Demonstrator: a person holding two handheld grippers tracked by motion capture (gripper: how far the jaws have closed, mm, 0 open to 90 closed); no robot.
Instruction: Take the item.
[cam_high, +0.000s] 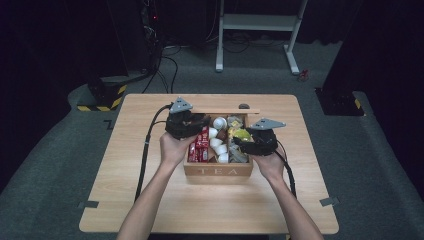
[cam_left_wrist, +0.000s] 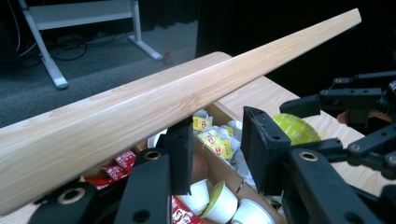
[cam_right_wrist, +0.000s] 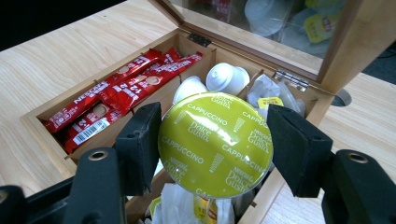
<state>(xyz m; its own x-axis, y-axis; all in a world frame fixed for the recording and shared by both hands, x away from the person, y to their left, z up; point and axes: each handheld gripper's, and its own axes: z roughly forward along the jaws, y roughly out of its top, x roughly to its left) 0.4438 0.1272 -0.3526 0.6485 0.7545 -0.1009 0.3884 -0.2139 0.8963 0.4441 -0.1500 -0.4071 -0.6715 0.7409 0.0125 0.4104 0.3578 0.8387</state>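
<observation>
Forearms reaching forward over tea box (cam_high: 218, 170); right gripper (cam_right_wrist: 212, 142) pinching green capsule (cam_right_wrist: 215, 143); left gripper (cam_left_wrist: 215, 144) hovering, jaws parted, under lid (cam_left_wrist: 154, 100).

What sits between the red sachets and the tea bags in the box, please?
White capsules fill the middle compartment between the red sachets and the tea bags, seen in the right gripper view.

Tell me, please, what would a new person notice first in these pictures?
First, the green capsule marked Cappuccino, held between the jaws of the right tool just above the open wooden tea box in the middle of the table. Next, the red sachets lying in the box's left compartment, with white capsules in the one beside it. The left tool is at the raised lid, with its jaws apart.
</observation>
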